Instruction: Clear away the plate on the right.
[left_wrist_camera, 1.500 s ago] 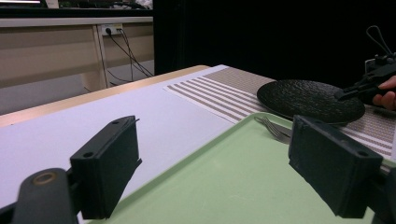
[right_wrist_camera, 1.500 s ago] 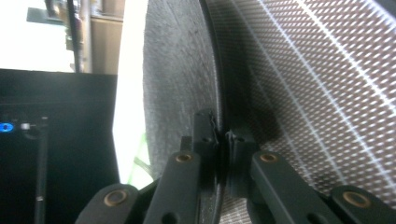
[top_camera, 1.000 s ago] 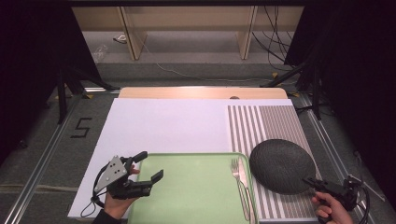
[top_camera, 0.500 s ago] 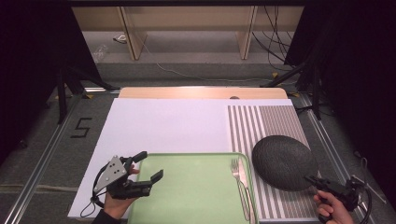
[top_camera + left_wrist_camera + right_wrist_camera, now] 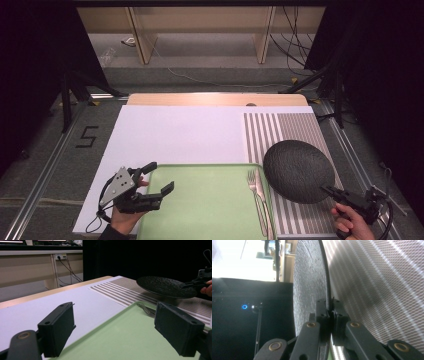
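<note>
Near the right edge, the right gripper [image 5: 334,192] pinches the round dark textured plate [image 5: 298,170] by its rim, lifted off the striped placemat [image 5: 280,129]; the left gripper [image 5: 156,179] waits wide open over the green plastic tray [image 5: 210,205].

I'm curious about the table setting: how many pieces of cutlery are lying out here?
2, as far as I can tell: a fork on the right side of the green tray, and what looks like a knife right beside it. The dark plate might hide more.
</note>
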Demonstrator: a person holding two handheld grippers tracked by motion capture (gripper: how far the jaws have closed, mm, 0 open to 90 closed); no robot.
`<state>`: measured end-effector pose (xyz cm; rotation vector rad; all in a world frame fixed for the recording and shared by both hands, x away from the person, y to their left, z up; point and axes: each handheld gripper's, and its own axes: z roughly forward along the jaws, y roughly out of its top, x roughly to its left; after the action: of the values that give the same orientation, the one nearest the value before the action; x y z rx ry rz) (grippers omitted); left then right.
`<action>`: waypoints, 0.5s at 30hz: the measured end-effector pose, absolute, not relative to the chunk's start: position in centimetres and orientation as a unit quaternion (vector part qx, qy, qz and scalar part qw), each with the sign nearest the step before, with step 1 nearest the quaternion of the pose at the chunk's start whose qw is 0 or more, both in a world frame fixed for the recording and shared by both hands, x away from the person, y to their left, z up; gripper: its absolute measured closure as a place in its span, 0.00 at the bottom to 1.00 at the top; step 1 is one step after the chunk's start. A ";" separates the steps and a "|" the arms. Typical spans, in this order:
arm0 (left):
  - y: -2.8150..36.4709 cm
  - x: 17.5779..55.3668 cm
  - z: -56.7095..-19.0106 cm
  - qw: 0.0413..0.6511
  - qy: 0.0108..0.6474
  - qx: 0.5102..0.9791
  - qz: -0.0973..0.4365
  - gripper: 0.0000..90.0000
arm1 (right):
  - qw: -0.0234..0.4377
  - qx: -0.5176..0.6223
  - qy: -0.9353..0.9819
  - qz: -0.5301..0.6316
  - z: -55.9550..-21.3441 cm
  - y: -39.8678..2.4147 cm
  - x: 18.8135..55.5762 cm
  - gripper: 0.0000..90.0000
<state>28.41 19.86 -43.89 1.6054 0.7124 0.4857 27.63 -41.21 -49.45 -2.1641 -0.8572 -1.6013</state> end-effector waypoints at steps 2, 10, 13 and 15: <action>19.9 28.4 -43.9 0.613 0.309 0.696 0.211 0.18 | 0.161 -0.752 -0.301 -0.564 -49.3 -40.9 27.6 0.96; 19.9 28.4 -43.9 0.613 0.308 0.697 0.211 0.18 | 0.170 -0.738 -0.319 -0.570 -48.8 -39.4 27.7 0.96; 19.9 28.4 -43.9 0.613 0.308 0.696 0.211 0.18 | 0.176 -0.735 -0.324 -0.569 -48.6 -38.8 27.8 0.96; 19.9 28.4 -43.9 0.613 0.308 0.696 0.212 0.18 | 0.180 -0.733 -0.328 -0.568 -48.6 -38.4 27.8 0.96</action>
<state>28.40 19.93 -43.87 1.6057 0.7114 0.4883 27.81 -38.42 -48.61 -2.0700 -0.9279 -1.6048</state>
